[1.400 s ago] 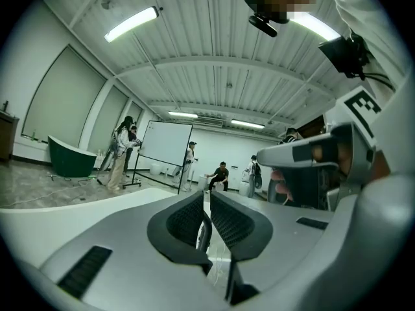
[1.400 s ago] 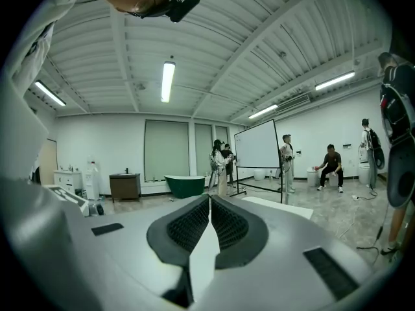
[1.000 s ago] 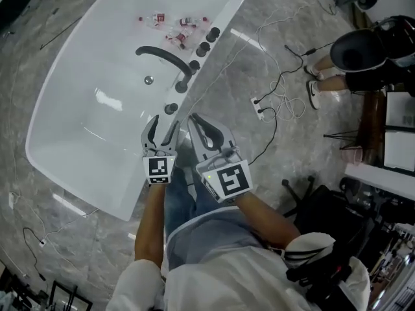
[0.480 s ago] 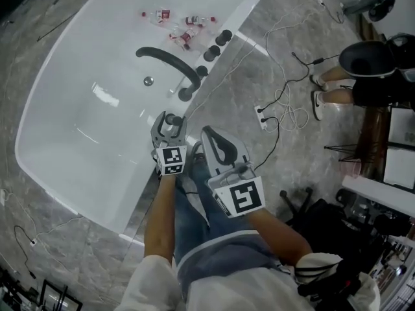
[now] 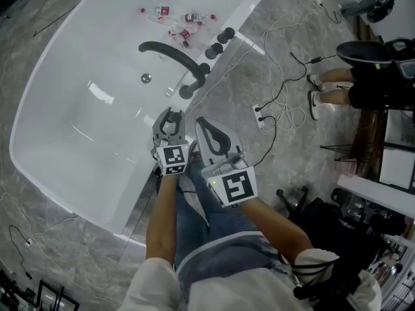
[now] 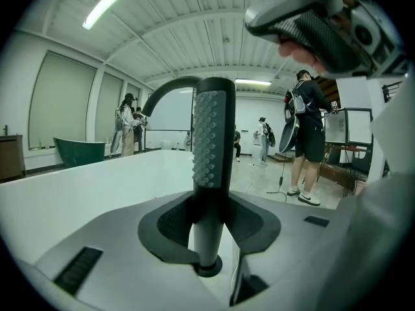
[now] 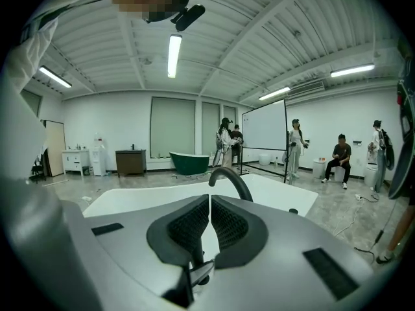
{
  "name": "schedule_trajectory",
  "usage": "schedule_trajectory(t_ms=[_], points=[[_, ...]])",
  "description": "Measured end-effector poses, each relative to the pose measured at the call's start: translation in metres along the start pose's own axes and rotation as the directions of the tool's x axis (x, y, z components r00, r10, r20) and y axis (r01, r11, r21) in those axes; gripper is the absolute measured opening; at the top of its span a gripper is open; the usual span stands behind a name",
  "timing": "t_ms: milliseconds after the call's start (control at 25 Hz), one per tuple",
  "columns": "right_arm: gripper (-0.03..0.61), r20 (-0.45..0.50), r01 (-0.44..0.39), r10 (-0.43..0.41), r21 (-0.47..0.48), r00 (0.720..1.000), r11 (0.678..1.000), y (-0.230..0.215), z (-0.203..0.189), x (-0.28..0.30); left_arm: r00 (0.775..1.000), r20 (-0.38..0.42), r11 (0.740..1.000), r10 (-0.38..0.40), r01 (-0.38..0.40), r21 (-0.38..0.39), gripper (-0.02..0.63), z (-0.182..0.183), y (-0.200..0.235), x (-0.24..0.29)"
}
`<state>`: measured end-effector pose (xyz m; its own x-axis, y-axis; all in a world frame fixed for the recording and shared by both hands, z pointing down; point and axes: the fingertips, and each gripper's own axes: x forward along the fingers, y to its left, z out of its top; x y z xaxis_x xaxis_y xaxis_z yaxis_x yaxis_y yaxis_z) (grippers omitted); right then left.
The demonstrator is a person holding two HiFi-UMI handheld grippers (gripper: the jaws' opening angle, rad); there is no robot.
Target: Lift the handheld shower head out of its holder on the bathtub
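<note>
The handheld shower head (image 6: 211, 141) is a black wand with a nubbed face, standing upright in its round holder (image 6: 209, 265) on the white bathtub's rim (image 5: 139, 203). My left gripper (image 6: 209, 219) has its jaws closing on the wand, and both dark pads touch its sides just above the holder. In the head view, the left gripper (image 5: 171, 117) sits at the tub's right rim around the shower head (image 5: 172, 119). My right gripper (image 5: 201, 122) hangs just to its right over the floor, and in its own view the right gripper (image 7: 209, 203) is shut with nothing in it.
A black curved faucet spout (image 5: 170, 56) arches over the tub, with round black knobs (image 5: 220, 41) along the rim beyond it. Several small bottles (image 5: 178, 21) lie in the tub's far end. A power strip with cables (image 5: 259, 112) lies on the floor; a seated person (image 5: 363, 63) is at the right.
Both grippers have sunk toward the tub rim. The left jaws, wide apart earlier, came around the shower head and narrowed onto it. The right gripper stayed shut beside it.
</note>
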<state>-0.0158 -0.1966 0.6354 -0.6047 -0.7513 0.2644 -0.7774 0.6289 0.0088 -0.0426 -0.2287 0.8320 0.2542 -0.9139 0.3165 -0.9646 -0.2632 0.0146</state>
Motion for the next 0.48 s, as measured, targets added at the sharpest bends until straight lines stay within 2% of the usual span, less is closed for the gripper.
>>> schedule_trajectory(t_ms=[120, 240, 360, 480], points=[[0.02, -0.026, 0.009, -0.009, 0.001, 1.0, 1.0, -0.002, -0.008, 0.009, 0.999, 0.043, 1.0, -0.011, 0.01, 0.004, 0.144, 0.031, 0.003, -0.011], [0.02, -0.013, 0.022, -0.022, 0.013, 1.0, 1.0, -0.003, 0.007, 0.013, 0.995, 0.097, 1.0, -0.019, 0.019, 0.005, 0.144, 0.075, 0.007, -0.03], [0.02, 0.029, 0.032, -0.033, 0.033, 0.999, 0.999, 0.008, 0.053, 0.003, 0.989, 0.144, 1.0, -0.017, 0.017, -0.005, 0.144, 0.139, 0.021, -0.069], [0.02, 0.079, 0.016, -0.02, 0.049, 0.997, 0.999, 0.018, 0.121, -0.023, 0.982, 0.19, 0.999, 0.005, 0.003, -0.042, 0.144, 0.223, 0.032, -0.118]])
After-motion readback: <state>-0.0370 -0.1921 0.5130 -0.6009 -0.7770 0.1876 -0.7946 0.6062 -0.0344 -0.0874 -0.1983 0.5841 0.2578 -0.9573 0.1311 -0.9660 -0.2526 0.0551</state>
